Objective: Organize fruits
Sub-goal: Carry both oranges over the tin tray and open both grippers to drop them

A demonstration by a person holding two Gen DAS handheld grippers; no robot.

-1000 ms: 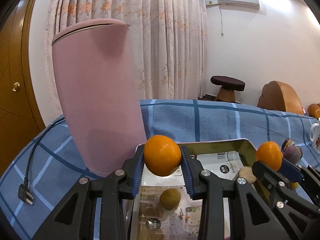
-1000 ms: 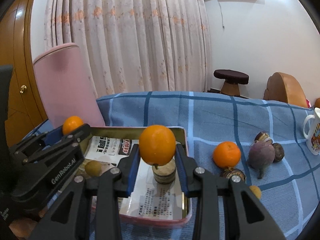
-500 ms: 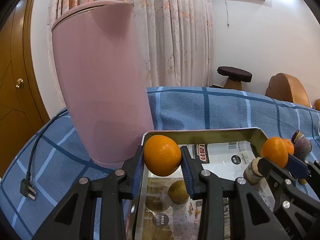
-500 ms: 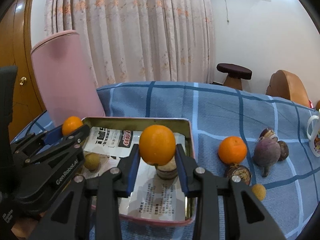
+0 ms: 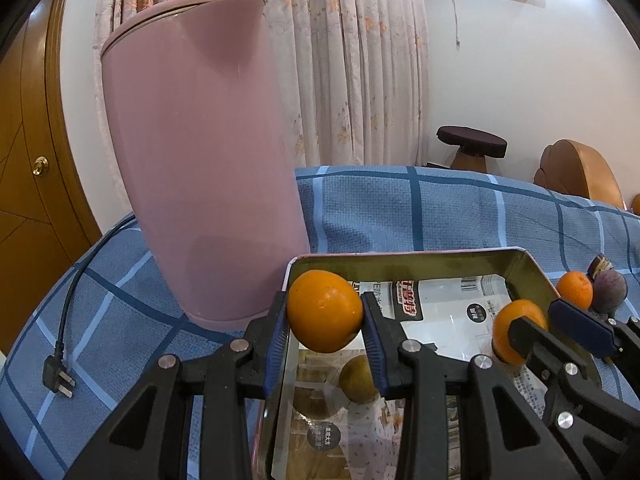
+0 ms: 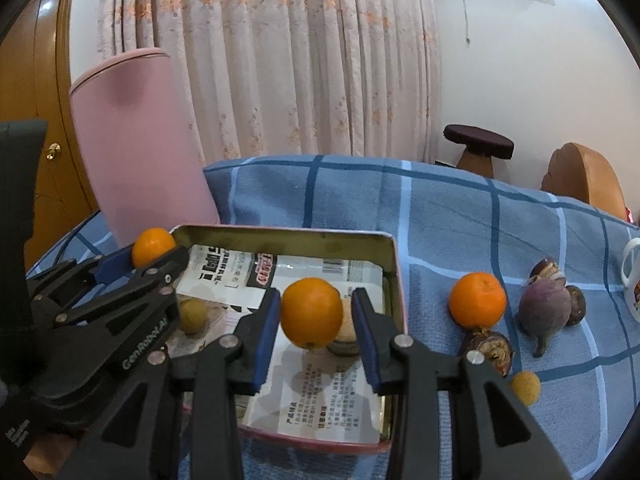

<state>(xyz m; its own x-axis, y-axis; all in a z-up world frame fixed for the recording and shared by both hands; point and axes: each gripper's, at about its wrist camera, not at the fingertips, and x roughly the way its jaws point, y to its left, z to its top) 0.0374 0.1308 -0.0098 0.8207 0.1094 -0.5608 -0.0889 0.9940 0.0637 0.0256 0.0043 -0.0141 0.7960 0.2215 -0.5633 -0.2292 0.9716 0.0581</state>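
Now each tool, left (image 5: 325,320) and right (image 6: 314,316), tight around an orange above the tin (image 6: 394,268)

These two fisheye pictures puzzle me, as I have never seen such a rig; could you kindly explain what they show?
No robot arm is here: a person carries a two-finger clamp in each hand, and a camera on each looks forward along its fingers. The left wrist view shows the left gripper shut on an orange above the metal tray. The right wrist view shows the right gripper with another orange between its fingers, also above the tray; whether the right-hand finger touches it I cannot tell. Each view catches the other gripper at its edge. In the paper-lined tray lie a small yellowish fruit and a brownish one. On the blue checked cloth stand a tall pink container, a third orange and some purple fruits.
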